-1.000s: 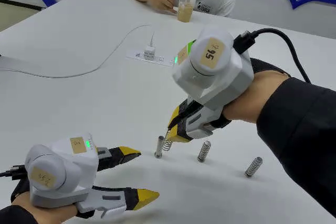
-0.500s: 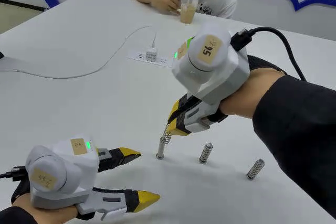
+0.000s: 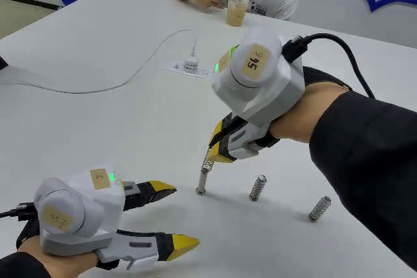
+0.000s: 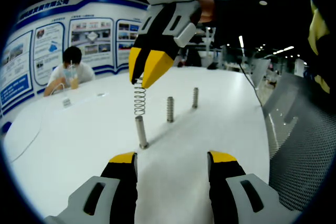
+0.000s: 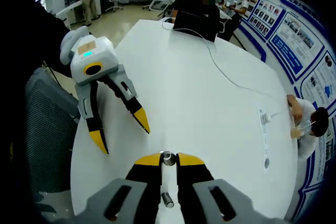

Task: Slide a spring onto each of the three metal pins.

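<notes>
My right gripper (image 3: 214,155) is shut on the top of a small steel spring (image 3: 206,165). The spring hangs upright, its lower end at the tip of the bare metal pin (image 3: 201,184). In the left gripper view the spring (image 4: 139,100) stands directly above that pin (image 4: 141,131), under the right gripper (image 4: 146,71). Two more pins (image 3: 258,187) (image 3: 319,208), each wearing a spring, stand to the right. My left gripper (image 3: 174,217) rests open near the table's front, short of the bare pin, nothing between its jaws. In the right gripper view the spring (image 5: 167,156) appears end-on between the shut fingertips.
A white power strip (image 3: 189,68) with a cable (image 3: 111,87) lies mid-table. A person sits at the far edge with a drink cup (image 3: 236,12). A mesh chair (image 4: 299,129) stands beside the table. Bare tabletop (image 3: 98,135) lies left of the pins.
My right gripper has lifted the spring from beside the bare pin's shaft to just above its tip and turned it upright. The left gripper has stayed put.
</notes>
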A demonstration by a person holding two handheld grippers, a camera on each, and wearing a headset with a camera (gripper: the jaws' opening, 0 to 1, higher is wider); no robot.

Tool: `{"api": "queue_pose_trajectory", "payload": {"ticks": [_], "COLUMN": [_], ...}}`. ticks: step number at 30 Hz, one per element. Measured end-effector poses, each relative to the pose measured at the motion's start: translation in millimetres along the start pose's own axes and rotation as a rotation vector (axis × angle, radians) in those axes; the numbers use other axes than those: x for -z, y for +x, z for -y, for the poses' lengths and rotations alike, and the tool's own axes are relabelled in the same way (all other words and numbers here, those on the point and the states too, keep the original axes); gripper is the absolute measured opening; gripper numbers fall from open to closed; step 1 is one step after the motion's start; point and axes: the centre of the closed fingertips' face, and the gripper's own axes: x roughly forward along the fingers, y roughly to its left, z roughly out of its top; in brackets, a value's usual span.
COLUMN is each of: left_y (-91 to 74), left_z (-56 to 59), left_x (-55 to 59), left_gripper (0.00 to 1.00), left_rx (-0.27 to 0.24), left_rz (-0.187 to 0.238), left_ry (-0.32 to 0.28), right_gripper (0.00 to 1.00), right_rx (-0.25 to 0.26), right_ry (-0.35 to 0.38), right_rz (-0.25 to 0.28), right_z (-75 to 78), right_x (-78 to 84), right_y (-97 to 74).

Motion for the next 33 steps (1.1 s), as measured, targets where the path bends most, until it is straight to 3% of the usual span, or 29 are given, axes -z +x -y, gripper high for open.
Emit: {"api": "queue_pose_trajectory", "payload": {"ticks": [33], "left_y": [-0.4], "left_z": [-2.5], "left_x": [1.9], "left_gripper": [0.54], "left_rx": [-0.002], "left_rz": [0.005], "left_ry": [-0.009], "right_gripper": [0.11], "right_rx": [-0.035], "right_ry": [-0.002], "right_rz": [-0.047], "right_z": [-0.6], "right_x": [7.7], "right_y": [20.7]}}
